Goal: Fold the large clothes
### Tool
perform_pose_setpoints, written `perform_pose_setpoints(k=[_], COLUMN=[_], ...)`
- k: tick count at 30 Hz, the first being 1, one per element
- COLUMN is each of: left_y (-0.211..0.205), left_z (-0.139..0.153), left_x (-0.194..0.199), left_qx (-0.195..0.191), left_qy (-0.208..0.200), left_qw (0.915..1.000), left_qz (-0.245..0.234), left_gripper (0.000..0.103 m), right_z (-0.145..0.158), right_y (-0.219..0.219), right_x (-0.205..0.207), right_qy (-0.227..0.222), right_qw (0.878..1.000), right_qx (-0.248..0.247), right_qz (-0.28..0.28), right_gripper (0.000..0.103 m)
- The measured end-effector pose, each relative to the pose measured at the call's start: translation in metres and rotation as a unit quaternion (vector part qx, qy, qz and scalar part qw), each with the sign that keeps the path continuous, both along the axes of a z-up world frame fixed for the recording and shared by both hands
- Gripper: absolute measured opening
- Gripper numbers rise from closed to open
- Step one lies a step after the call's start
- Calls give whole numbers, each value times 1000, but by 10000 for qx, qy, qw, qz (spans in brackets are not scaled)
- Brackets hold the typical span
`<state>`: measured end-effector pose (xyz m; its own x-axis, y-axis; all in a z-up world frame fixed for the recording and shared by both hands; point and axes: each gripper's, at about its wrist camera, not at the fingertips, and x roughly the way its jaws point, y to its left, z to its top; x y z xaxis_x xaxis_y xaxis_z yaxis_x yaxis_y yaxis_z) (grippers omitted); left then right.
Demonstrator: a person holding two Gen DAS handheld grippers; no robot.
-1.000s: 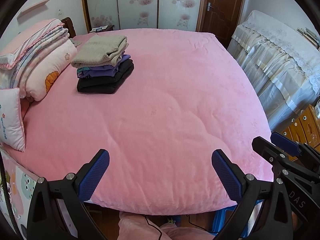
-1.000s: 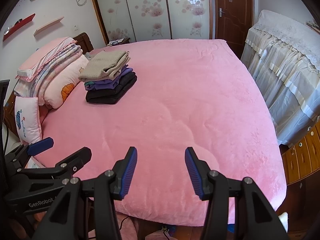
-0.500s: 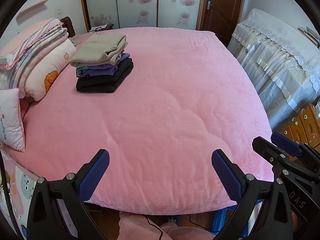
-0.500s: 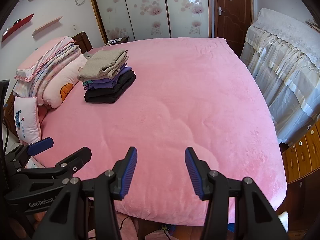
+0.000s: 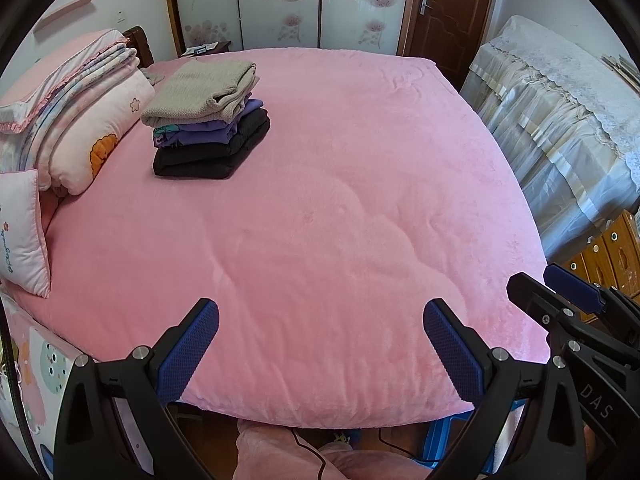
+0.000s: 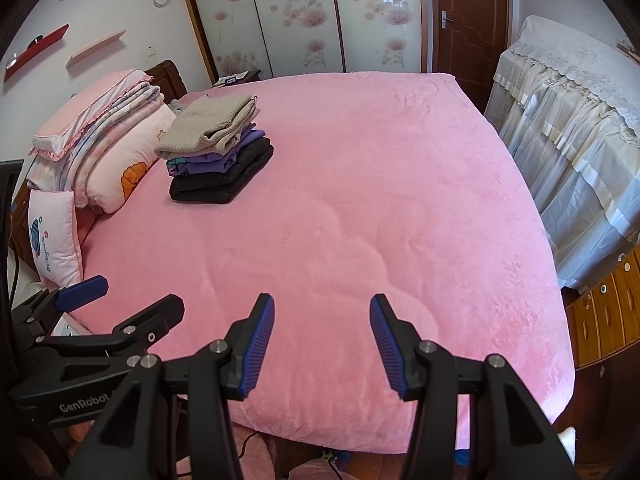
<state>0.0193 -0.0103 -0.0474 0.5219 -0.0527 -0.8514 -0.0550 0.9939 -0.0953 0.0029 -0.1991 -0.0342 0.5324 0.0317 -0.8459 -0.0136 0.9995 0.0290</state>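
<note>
Right, at the far left I've got the folded pink striped quilts and cartoon-print pillows banked against the headboard, with a small white embroidered cushion at the near corner. Just beside them, touching nothing but the bed, sits the stack of folded clothes: a beige knit on top, purple garments in the middle, black at the bottom, edges roughly squared. That, I judge, is the finished work.

Moving across, the plush pink bedspread runs wide and bare to its right edge. No unfolded garment lies on it, so either the pile is done or the next piece is out of sight; some pink fabric shows below the bed's near edge, but I can't tell what it is.

My left gripper hangs over the near edge, blue pads spread wide, nothing between them. My right gripper hovers alongside, fingers parted a bit less, also empty.

For room: plenty of flat bedspread ahead and to the right for spreading something large. The near edge drops off right under my fingers, so anything laid down should go well forward. Further right, the lace-covered draped furniture and the wooden drawers stand apart from the bed.
</note>
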Motion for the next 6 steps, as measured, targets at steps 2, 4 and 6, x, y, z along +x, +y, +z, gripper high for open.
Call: perform_pose_setpoints(k=[2,4,6], left_y=[0,-1,-2], left_z=[-1,-2,-3], left_x=[1,1,2], left_qx=[0,4,16], left_qy=[9,24,46], left_qw=[10000,10000,10000], left_qz=[1,4,16], left_gripper=[101,101,101], right_z=[-1,0,0], right_y=[-2,-2,-3], right_x=[0,1,0], right_qy=[15,27,44], right_qw=[10000,10000,10000], right_qx=[7,6,8], right_qz=[6,7,10], right_gripper=[51,51,51])
